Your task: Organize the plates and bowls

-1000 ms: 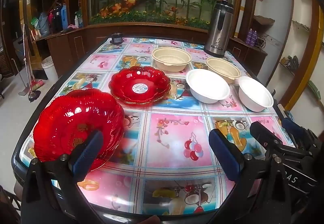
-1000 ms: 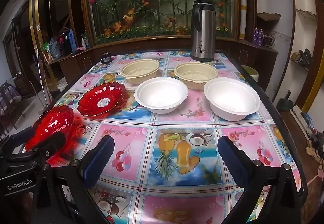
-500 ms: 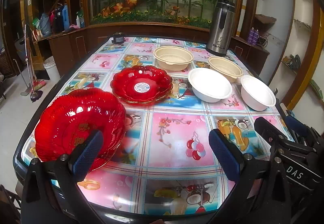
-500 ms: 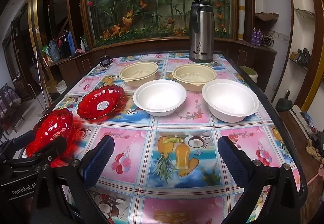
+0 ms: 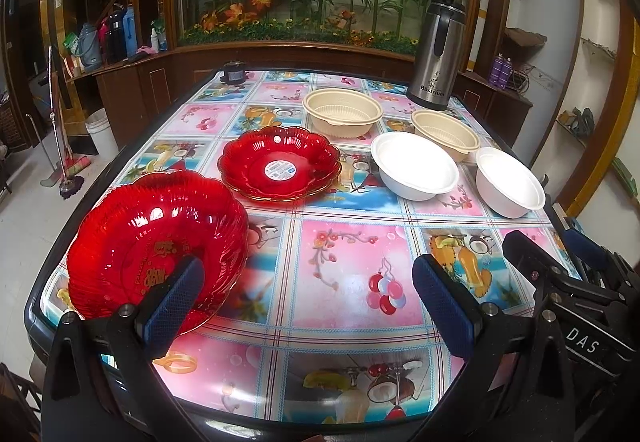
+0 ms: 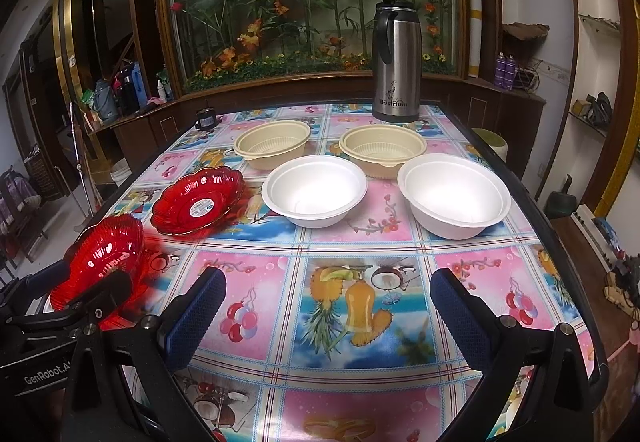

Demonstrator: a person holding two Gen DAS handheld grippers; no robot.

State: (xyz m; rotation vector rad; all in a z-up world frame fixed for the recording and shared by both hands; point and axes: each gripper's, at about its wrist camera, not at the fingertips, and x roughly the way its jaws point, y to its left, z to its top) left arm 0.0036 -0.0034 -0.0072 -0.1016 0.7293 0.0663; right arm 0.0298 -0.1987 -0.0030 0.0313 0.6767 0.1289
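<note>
Two red glass plates lie on the table: one near the front left edge (image 5: 156,242), tilted with its inside toward me, and one flat further back (image 5: 280,168). Two white bowls (image 5: 414,170) (image 5: 510,182) and two beige bowls (image 5: 342,116) (image 5: 444,134) stand behind and to the right. My left gripper (image 5: 306,274) is open, and its left finger overlaps the near plate's rim. My right gripper (image 6: 326,282) is open over the tablecloth, in front of the white bowls (image 6: 314,190) (image 6: 454,194), with nothing between its fingers.
A steel thermos jug (image 6: 394,58) stands at the table's far right end, and a small dark object (image 6: 206,118) at the far left corner. The table (image 5: 344,282) has a fruit-patterned cloth and a dark raised edge. A wooden cabinet and a flower display lie beyond.
Both views have drifted slightly, and the dishes keep their places. Both grippers stay open and nothing was taken hold of.
</note>
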